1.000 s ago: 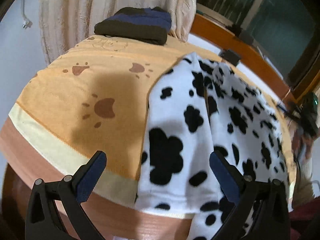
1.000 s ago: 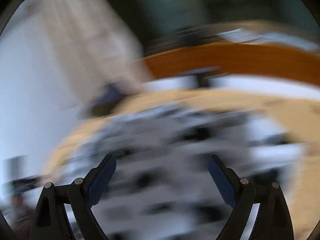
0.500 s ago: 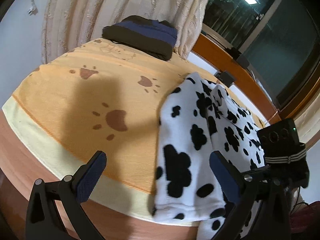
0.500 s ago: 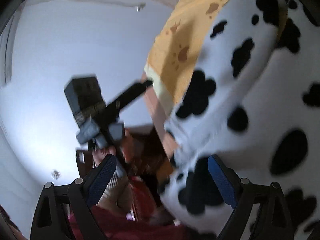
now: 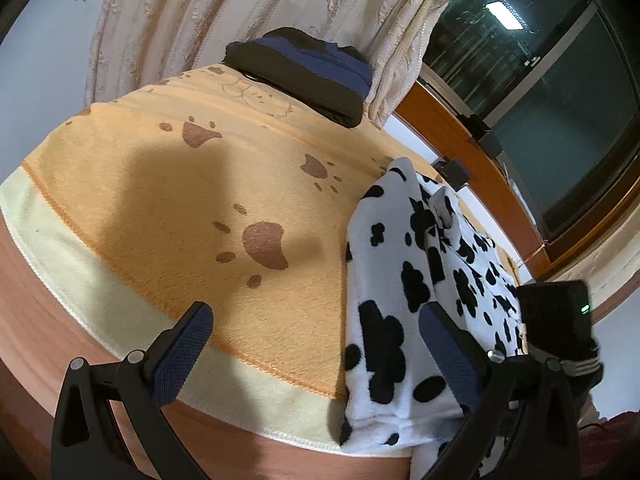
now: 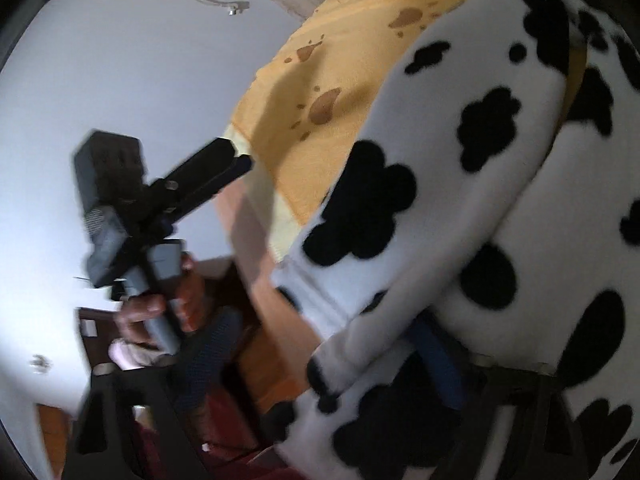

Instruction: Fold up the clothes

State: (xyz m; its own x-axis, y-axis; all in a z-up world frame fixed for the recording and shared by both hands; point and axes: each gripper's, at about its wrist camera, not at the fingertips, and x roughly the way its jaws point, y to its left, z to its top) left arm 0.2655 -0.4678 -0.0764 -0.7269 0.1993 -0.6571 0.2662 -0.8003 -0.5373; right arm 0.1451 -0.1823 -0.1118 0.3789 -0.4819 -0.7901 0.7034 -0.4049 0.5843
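Note:
A white fleece garment with black cow spots [image 5: 404, 280] lies on the right of the orange paw-print blanket [image 5: 192, 208], and its hem hangs over the front edge. My left gripper [image 5: 314, 352] is open and holds nothing. It hovers at the front edge, with its right finger beside the garment's left fold. My right gripper [image 6: 316, 360] is open at the hanging hem [image 6: 344, 344], and the fabric drapes over its right finger and into the gap. The right gripper's camera housing [image 5: 554, 320] shows low beside the garment. The left gripper's fingers [image 6: 224, 160] point at the blanket's corner.
A folded black and navy pile [image 5: 308, 68] sits at the back of the blanket against a cream curtain [image 5: 260, 8]. A wooden window sill [image 5: 480, 164] runs behind on the right. The table's wooden front edge [image 5: 48, 312] is below. A hand [image 6: 148, 312] holds the left gripper's handle.
My right gripper swung from a blurred pass over the table down to the garment's hanging hem, and the fabric now lies over its right finger. My left gripper drew left, still open.

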